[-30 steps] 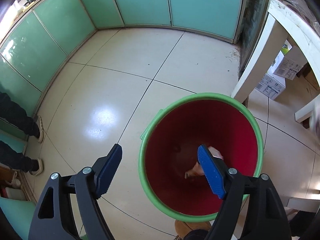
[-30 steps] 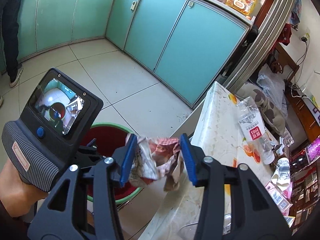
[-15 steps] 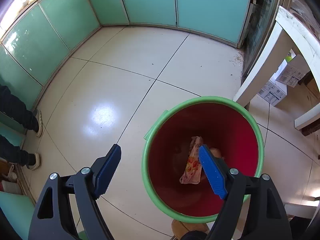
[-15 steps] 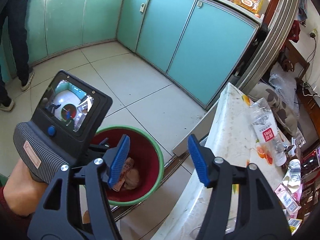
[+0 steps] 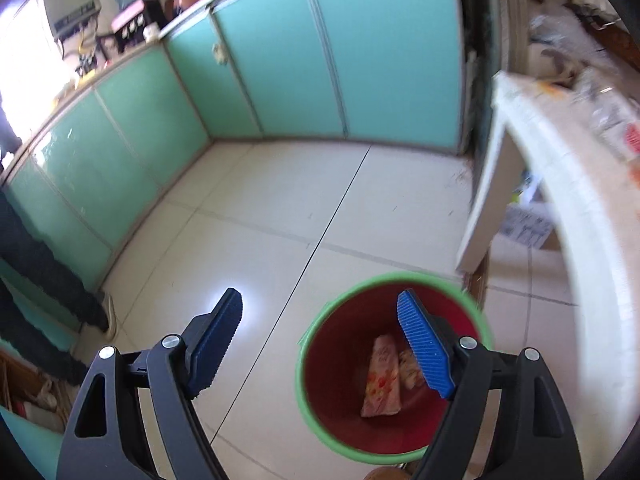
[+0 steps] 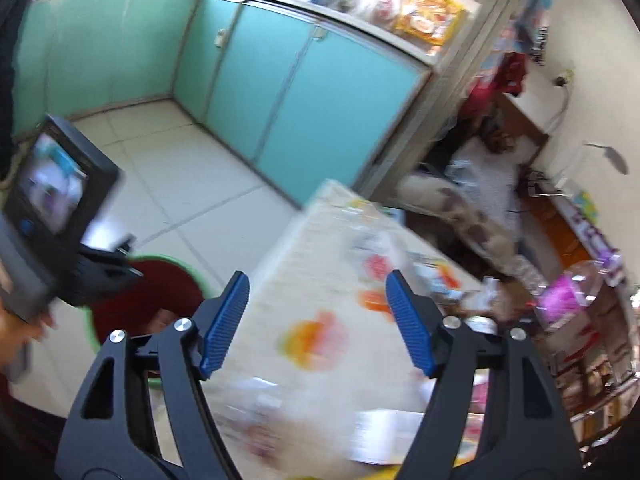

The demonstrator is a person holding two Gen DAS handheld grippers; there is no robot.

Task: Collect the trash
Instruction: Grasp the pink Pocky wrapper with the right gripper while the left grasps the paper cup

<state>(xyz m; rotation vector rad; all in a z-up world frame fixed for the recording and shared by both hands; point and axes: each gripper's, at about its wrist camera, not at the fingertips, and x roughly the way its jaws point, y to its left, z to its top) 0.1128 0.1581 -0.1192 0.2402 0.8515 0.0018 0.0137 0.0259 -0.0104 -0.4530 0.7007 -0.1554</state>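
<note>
Now the right gripper is wide open and holds nothing, out over the near edge of the table. The left gripper is wide open and empty too, above the bin. Next, go slow and pick one bit of trash. A second ago it held the wrapper; that now lies in the bin.

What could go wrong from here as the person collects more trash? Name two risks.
The right gripper hangs open over a cluttered, blurred table; a hasty grab could knock items off. The bin stands close beside the table leg, so a drop near the edge might miss its opening.
</note>
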